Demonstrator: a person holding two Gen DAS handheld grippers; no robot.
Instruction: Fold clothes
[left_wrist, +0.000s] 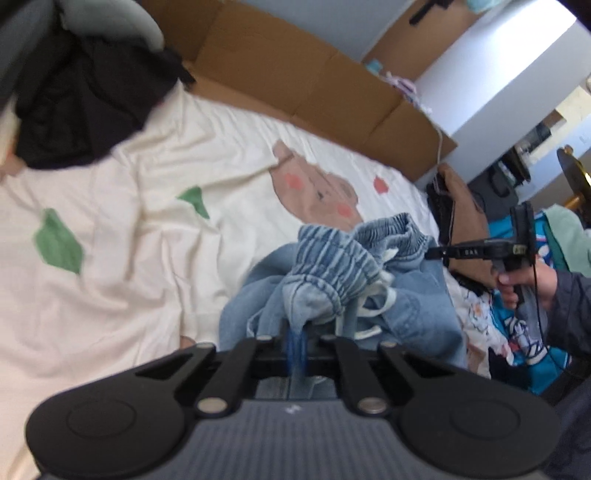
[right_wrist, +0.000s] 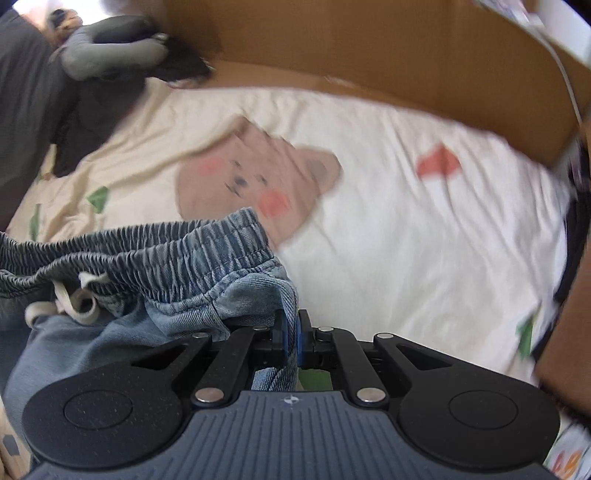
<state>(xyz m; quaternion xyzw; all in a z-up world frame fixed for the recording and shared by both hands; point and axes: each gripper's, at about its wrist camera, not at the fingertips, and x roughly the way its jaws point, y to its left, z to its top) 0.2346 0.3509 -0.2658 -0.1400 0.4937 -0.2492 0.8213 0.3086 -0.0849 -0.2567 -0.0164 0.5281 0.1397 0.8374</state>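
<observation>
- Right now the denim shorts (left_wrist: 343, 280) hang bunched between the two grippers above the bed sheet (left_wrist: 147, 206), elastic waistband uppermost and a white drawstring (left_wrist: 373, 310) dangling loose.
- Left gripper (left_wrist: 295, 343): jaws closed tight on a fold of denim just below the waistband, blue pads pinching the cloth.
- Right gripper (right_wrist: 291, 332): jaws likewise closed on the hem at the waistband corner, only a thin sliver of fabric between the pads.
- Risk, as I judge it: the right grip looks shallow, so a sharp shake or a wide spread could pull the hem free and drop that side.
- The waistband is gathered and twisted; laying it down as is would likely trap wrinkles or fold the drawstring underneath.
- A dark garment (left_wrist: 81, 96) and a cardboard box (left_wrist: 314, 81) lie near the far edge, so a long swing could snag them.
- Pose: a hand (left_wrist: 524, 284) grips the right tool's handle, holding it level, and both tools point across the bed.
</observation>
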